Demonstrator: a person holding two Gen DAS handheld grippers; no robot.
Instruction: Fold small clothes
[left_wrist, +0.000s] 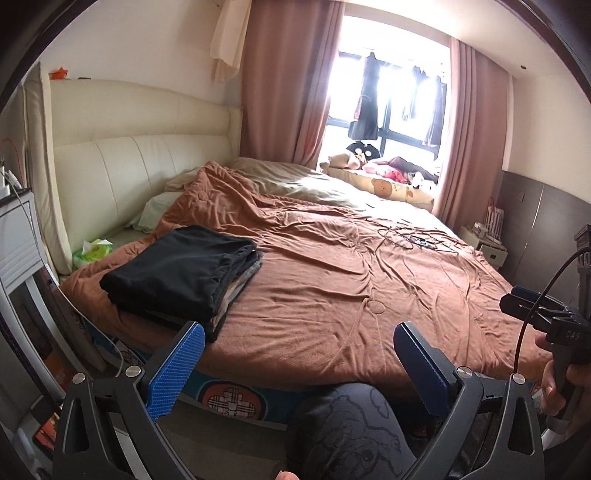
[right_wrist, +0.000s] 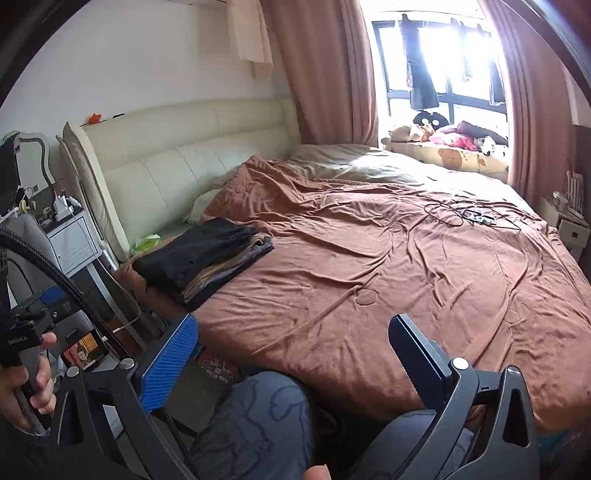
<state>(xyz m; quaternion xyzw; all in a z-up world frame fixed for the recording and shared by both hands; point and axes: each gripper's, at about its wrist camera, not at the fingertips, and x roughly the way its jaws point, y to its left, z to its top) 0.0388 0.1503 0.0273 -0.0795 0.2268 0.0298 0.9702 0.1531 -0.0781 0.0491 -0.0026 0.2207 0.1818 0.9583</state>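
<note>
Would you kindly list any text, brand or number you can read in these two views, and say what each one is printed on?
"DAS": on the black body of the right gripper, seen at the edge of the left wrist view; more letters may be cut off.
White lettering on the left gripper body in the right wrist view: too blurred to read.
Print on the orange packet on the floor: too small to read.

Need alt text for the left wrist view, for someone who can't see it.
The open, empty left gripper hovers at the edge of a bed with a brown blanket. A stack of folded clothes, black on top, sits at the blanket's near left.
</note>
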